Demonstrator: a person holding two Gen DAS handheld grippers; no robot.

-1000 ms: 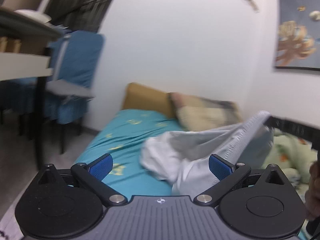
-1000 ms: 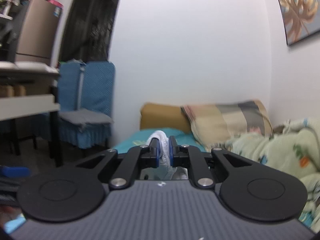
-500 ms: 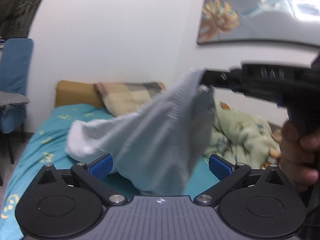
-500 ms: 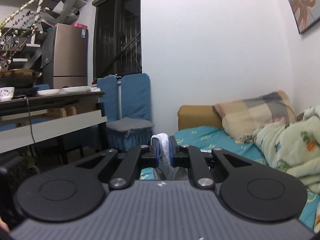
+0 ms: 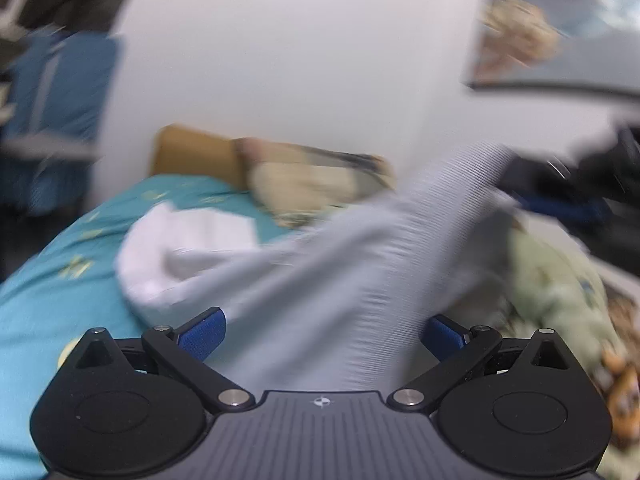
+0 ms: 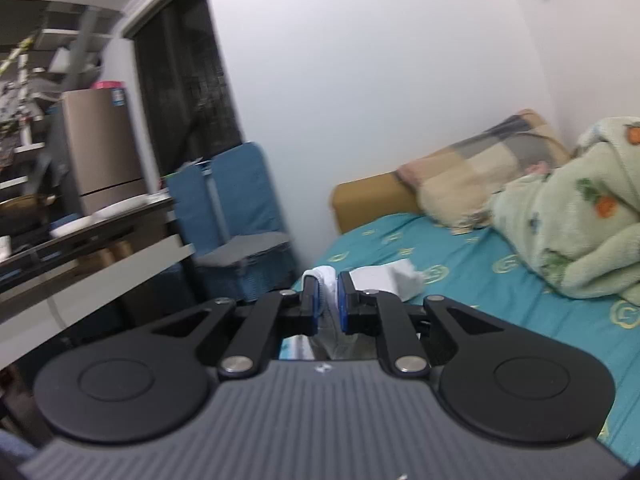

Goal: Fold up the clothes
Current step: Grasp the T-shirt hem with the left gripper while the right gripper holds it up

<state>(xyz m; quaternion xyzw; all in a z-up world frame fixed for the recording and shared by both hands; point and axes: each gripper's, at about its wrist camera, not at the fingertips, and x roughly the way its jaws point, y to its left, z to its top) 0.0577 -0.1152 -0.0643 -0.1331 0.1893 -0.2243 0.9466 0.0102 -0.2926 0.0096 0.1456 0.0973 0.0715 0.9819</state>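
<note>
A pale grey-white ribbed garment point(image 5: 340, 280) hangs stretched over the teal bed point(image 5: 48, 296), rising to the upper right, where the right gripper point(image 5: 560, 184) holds its edge. My left gripper point(image 5: 322, 332) stands open just below the cloth, blue pads point(image 5: 200, 334) wide apart; the cloth drapes between them without being pinched. In the right wrist view my right gripper point(image 6: 328, 296) is shut on a white fold of the garment point(image 6: 325, 280), and more of the cloth point(image 6: 392, 278) lies on the teal bed point(image 6: 500, 292) beyond.
A green patterned blanket point(image 6: 572, 220) is heaped at the bed's right, with a checked pillow point(image 6: 480, 168) and a tan headboard point(image 6: 368, 200) by the wall. A blue-covered chair point(image 6: 232, 216), a dark table point(image 6: 80, 232) and a fridge point(image 6: 104, 148) stand left.
The left gripper's view has swung back to the left and dropped closer under the cloth. The right gripper has rolled and shifted, its view now tilted, still gripping the garment's edge.
</note>
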